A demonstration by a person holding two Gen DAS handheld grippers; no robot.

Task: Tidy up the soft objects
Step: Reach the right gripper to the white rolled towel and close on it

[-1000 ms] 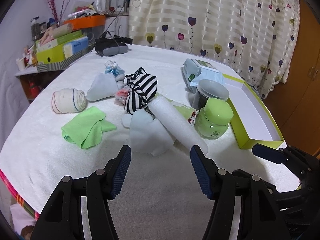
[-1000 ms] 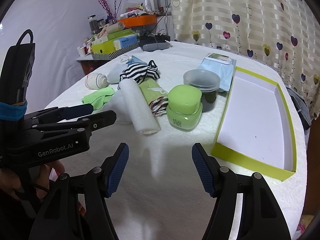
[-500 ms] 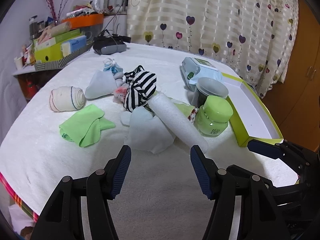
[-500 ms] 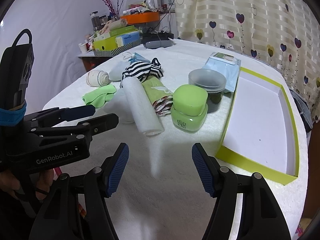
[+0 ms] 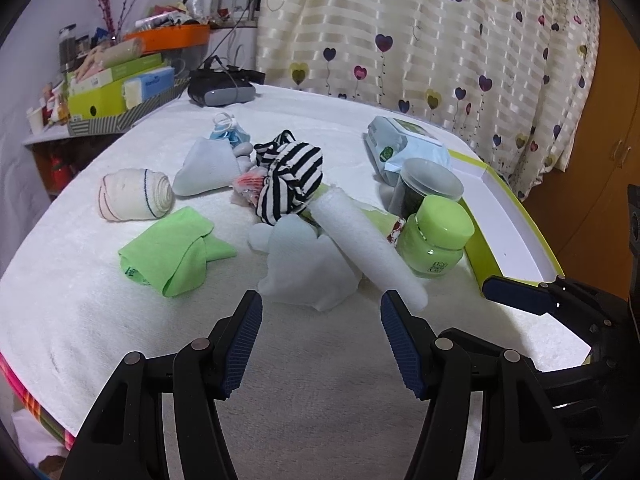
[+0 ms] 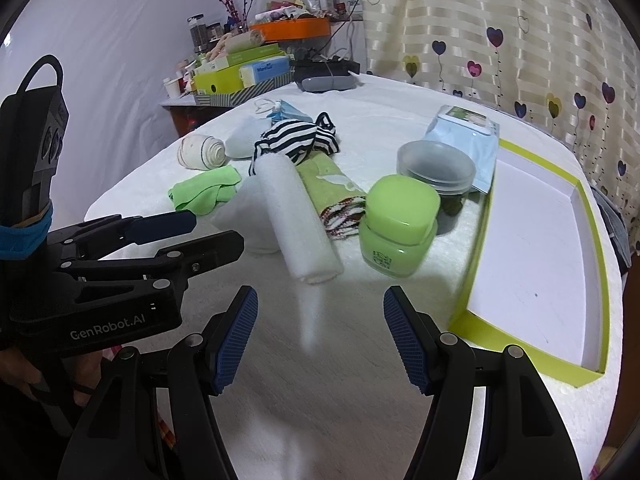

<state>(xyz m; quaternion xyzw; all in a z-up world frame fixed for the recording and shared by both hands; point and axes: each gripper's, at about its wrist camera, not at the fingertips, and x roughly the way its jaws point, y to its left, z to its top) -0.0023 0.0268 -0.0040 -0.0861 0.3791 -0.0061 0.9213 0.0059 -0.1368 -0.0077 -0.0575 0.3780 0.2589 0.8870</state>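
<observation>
Here, both tongs hover released and empty: the left gripper at lower centre sits nearest the white rolled towel, whose long axis runs diagonally from frame centre toward its right finger, the right gripper trailing.

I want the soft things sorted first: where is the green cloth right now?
In the left wrist view the green cloth lies left of centre on the white towel, just below the rolled bandage and left of the pale mitt.
</observation>
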